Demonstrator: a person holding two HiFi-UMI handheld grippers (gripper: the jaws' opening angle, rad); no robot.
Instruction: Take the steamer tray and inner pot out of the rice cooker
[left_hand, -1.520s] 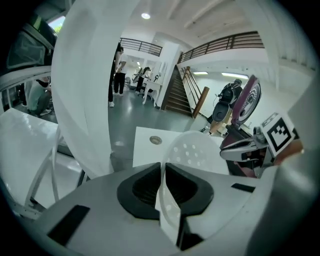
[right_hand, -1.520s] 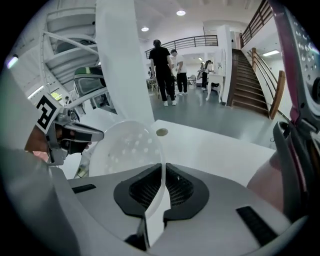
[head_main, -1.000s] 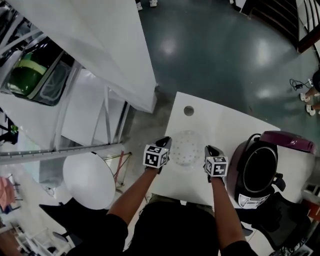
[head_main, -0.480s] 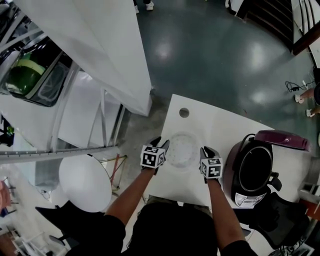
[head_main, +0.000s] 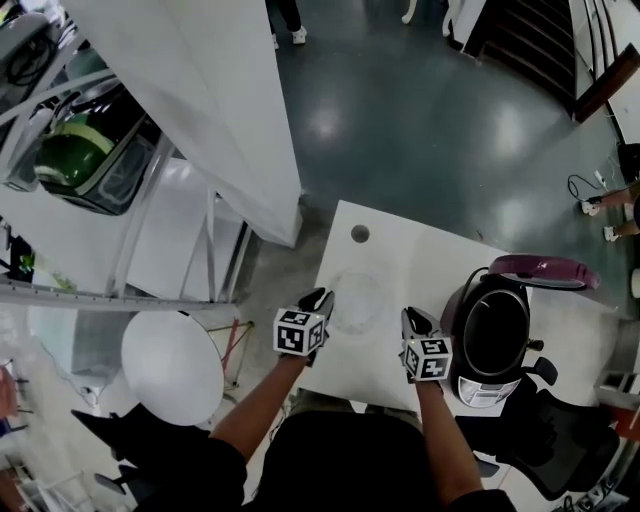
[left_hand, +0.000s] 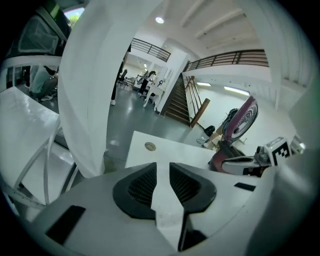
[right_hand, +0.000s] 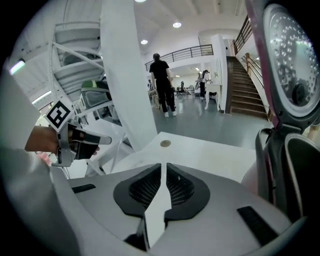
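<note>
Jaws of the left gripper (left_hand: 162, 172) have just been closing and now stand a narrow gap apart with nothing between them. Those of the right gripper (right_hand: 163, 175) are all but together, also empty. Between the two grippers, the steamer tray (head_main: 355, 298) lies on the white table (head_main: 420, 250). Right of it, the inner pot (head_main: 497, 338) sits in the open rice cooker (head_main: 480, 390).
</note>
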